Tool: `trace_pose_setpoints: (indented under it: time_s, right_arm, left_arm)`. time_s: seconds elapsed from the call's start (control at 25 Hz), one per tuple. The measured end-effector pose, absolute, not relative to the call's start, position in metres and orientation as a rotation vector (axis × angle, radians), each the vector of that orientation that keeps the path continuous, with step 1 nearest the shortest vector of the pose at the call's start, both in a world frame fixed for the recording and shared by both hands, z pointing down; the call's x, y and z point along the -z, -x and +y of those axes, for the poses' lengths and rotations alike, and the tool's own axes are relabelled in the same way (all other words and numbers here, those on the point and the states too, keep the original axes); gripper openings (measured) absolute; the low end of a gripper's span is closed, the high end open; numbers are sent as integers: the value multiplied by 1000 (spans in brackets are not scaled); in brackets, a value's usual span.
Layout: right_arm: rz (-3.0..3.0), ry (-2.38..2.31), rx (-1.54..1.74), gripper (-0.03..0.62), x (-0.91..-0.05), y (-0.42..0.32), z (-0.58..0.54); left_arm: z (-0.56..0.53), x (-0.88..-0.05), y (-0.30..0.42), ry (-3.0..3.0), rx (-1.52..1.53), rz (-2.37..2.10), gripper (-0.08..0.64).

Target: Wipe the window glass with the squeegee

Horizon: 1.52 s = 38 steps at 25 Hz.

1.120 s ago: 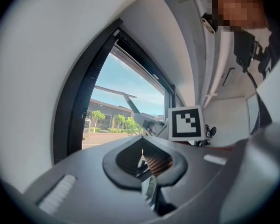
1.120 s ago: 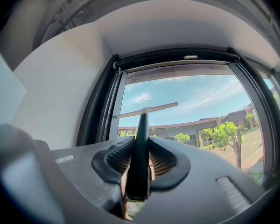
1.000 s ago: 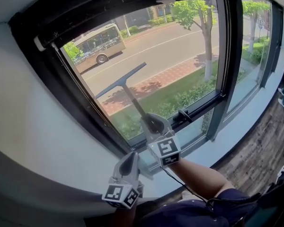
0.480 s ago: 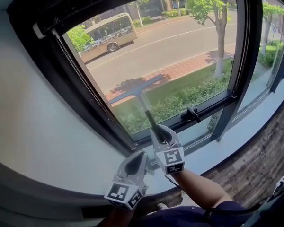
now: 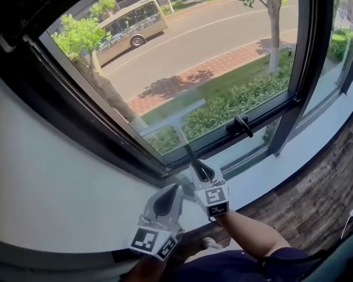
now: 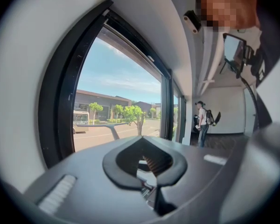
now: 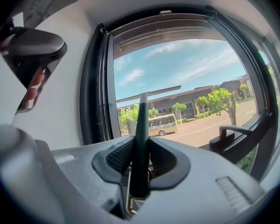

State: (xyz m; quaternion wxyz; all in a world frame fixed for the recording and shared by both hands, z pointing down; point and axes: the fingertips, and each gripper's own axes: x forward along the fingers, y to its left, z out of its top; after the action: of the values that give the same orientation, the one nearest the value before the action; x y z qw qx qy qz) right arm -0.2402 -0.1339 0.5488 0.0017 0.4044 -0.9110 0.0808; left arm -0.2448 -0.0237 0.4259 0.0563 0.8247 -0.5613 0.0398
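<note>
At lower left of the head view, the left gripper (image 5: 172, 194) hung below the sill against the pale wall. Its own view showed the jaws pressed together on nothing (image 6: 144, 164).

Just right of it, the right gripper (image 5: 201, 170) pinched the dark handle of the squeegee (image 5: 182, 138) near its lower end (image 7: 140, 164). The shaft ran up and left to a pale blade lying across the lower centre of the window glass (image 5: 212, 51), close above the black bottom frame (image 5: 182, 154). Whether the blade's whole edge met the pane was hard to judge from the glare.

With the hold so far down the shaft, pressure on the blade could probably twist the handle between the jaws. That would tip one end off the glass and leave a streak. A further downward pull would likely knock the blade against the frame. Further right, the black window handle (image 5: 241, 124) stuck out near the pane's lower corner, and a sideways stroke could catch on it.
</note>
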Motion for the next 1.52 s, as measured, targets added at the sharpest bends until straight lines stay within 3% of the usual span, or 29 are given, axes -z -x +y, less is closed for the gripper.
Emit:
trace_pose_setpoints:
  time_s: [1.0, 1.52]
  right_arm:
    - [-2589, -1204, -584, 101, -694, 224, -105]
    - [-2685, -1237, -483, 101, -610, 151, -100]
  left_arm:
    - [-14, -459, 257, -2377, -245, -1658, 5]
    - [-22, -498, 237, -2377, -166, -1520, 5]
